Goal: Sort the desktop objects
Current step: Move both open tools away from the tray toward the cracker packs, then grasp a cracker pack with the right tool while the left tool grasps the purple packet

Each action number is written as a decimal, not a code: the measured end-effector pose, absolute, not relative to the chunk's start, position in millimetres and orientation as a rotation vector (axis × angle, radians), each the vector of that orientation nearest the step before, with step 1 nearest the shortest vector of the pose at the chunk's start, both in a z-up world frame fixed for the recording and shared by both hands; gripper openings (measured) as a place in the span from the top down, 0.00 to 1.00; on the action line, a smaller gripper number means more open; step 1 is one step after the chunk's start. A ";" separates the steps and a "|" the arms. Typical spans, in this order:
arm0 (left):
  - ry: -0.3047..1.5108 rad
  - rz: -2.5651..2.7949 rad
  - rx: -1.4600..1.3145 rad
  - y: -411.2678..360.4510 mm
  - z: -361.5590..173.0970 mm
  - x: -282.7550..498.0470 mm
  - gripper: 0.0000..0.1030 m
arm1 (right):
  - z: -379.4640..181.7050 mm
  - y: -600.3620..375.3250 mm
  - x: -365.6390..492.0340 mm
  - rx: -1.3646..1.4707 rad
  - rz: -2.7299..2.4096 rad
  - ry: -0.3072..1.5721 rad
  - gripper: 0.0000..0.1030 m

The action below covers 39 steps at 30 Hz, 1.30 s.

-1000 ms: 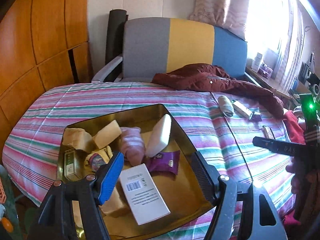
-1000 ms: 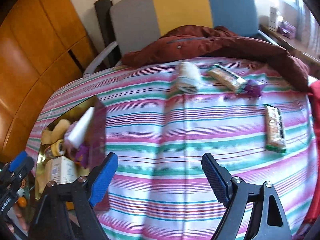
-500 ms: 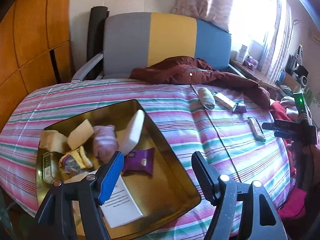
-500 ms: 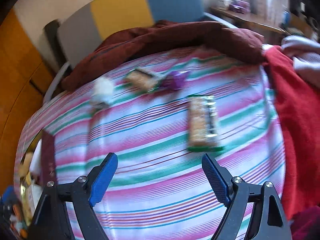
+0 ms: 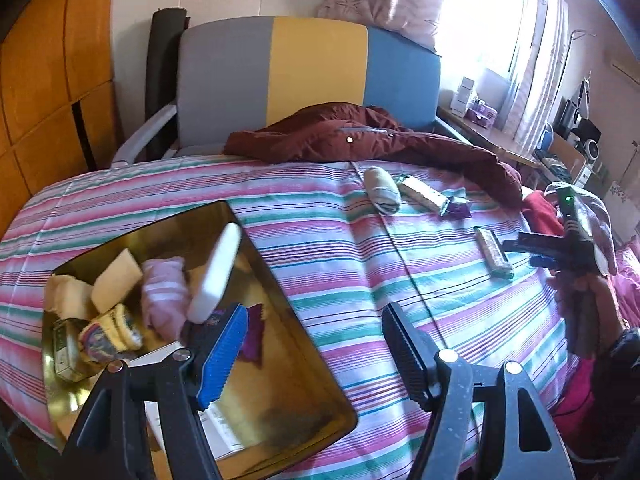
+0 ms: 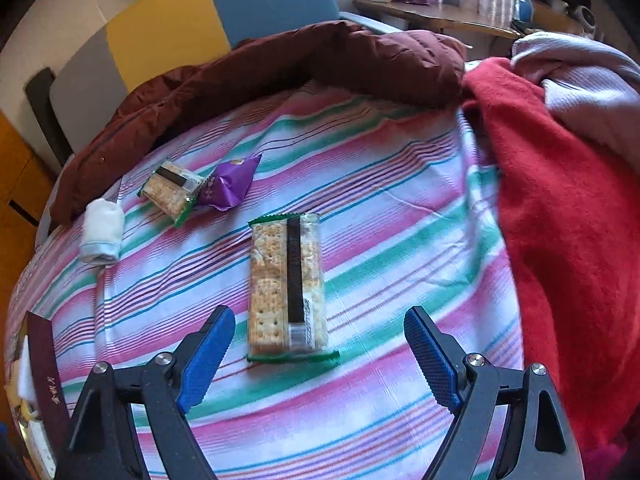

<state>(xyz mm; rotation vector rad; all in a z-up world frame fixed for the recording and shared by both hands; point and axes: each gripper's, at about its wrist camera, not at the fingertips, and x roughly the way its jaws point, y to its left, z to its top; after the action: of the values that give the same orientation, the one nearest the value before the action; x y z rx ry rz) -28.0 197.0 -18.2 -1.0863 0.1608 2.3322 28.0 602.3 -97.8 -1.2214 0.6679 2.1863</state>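
A long cracker pack (image 6: 286, 288) lies on the striped bedspread (image 6: 360, 216), just ahead of my right gripper (image 6: 320, 316), which is open above it and holds nothing. Farther back lie a second cracker pack (image 6: 170, 192), a purple packet (image 6: 228, 184) and a rolled white sock (image 6: 102, 236). My left gripper (image 5: 316, 320) hovers over the right rim of the gold tray (image 5: 288, 392); its jaws are closing slightly with nothing between them. The tray holds a white box (image 5: 214, 276), a pink sock roll (image 5: 166, 296), yellow blocks and a purple packet. The right gripper (image 5: 524, 254) shows beside the cracker pack (image 5: 493, 258).
A maroon jacket (image 5: 360, 140) lies across the bed's far side. A red blanket (image 6: 560, 220) is heaped at the right edge. Behind stands a grey, yellow and blue chair (image 5: 312, 68), with wooden panels (image 5: 48, 92) at left and a cluttered shelf (image 5: 480, 112) by the window.
My right gripper has swung right across the bed and sunk toward the long cracker pack, now centred ahead of it. My left gripper has drifted right, from over the tray's middle to its right rim.
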 end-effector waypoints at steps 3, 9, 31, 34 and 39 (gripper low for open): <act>0.153 2.305 -1.093 210.0 -16.7 -31.9 0.32 | -105.8 601.7 15.0 -1.234 2.211 0.623 0.16; 0.182 2.228 -1.090 250.0 -12.9 -34.7 0.32 | -125.1 608.9 -7.7 -1.286 2.203 0.549 0.16; 0.376 1.879 -0.930 441.9 -20.8 -69.9 0.37 | -126.0 624.5 0.5 -1.469 2.041 0.517 0.53; 0.418 1.827 -0.910 469.7 -26.3 -80.1 0.37 | -126.2 624.3 -0.8 -1.470 2.039 0.517 0.53; 0.440 1.780 -0.908 510.3 -38.8 -104.0 0.37 | -126.4 626.6 -2.7 -1.468 2.043 0.536 0.52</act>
<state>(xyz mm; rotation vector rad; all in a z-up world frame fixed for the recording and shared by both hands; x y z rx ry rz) -104.0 510.3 -38.8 -0.9080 0.4404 1.7801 -2.7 626.6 -126.4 -1.4679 0.5363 2.0425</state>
